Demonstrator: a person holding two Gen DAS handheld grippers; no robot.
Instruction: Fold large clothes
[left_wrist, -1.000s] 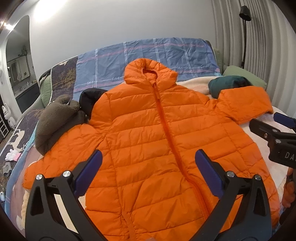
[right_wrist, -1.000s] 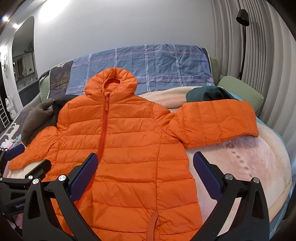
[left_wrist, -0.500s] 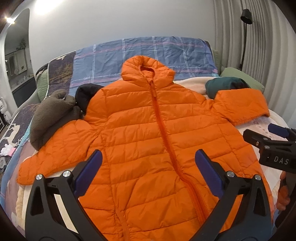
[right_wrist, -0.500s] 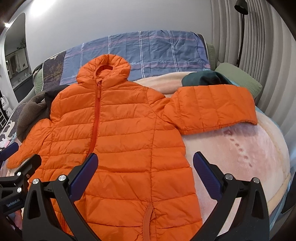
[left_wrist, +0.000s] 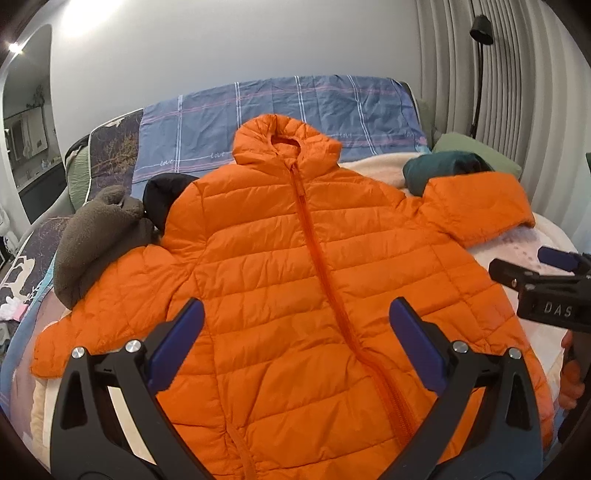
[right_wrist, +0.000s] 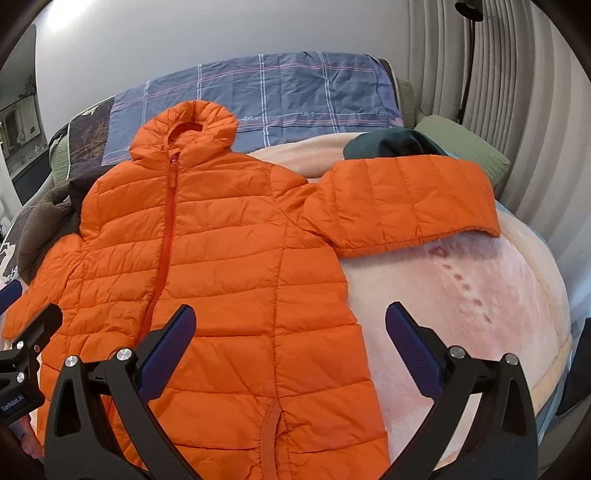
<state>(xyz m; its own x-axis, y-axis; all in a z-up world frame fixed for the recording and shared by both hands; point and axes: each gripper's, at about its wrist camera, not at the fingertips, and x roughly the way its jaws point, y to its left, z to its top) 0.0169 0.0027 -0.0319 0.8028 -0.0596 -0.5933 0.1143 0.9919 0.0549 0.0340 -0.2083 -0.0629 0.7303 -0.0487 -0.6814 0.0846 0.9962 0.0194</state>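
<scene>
An orange hooded puffer jacket (left_wrist: 295, 266) (right_wrist: 221, 258) lies flat and zipped on the bed, front up, hood toward the headboard, both sleeves spread out. My left gripper (left_wrist: 295, 343) hovers open above the jacket's lower front, with nothing between its blue pads. My right gripper (right_wrist: 290, 341) hangs open over the jacket's right hem edge and the pink blanket, also empty. The right gripper shows at the right edge of the left wrist view, and the left gripper at the left edge of the right wrist view.
A brown fleece garment (left_wrist: 96, 240) and a black item (left_wrist: 162, 195) lie by the left sleeve. A dark green bundle (right_wrist: 391, 146) and green pillow (right_wrist: 465, 147) sit behind the right sleeve. The pink blanket (right_wrist: 461, 295) is bare on the right. A plaid pillow (left_wrist: 295, 110) lies against the wall.
Both grippers have shifted slightly over the jacket, the views drifting a little; the jacket lies as before and both grippers stay open.
</scene>
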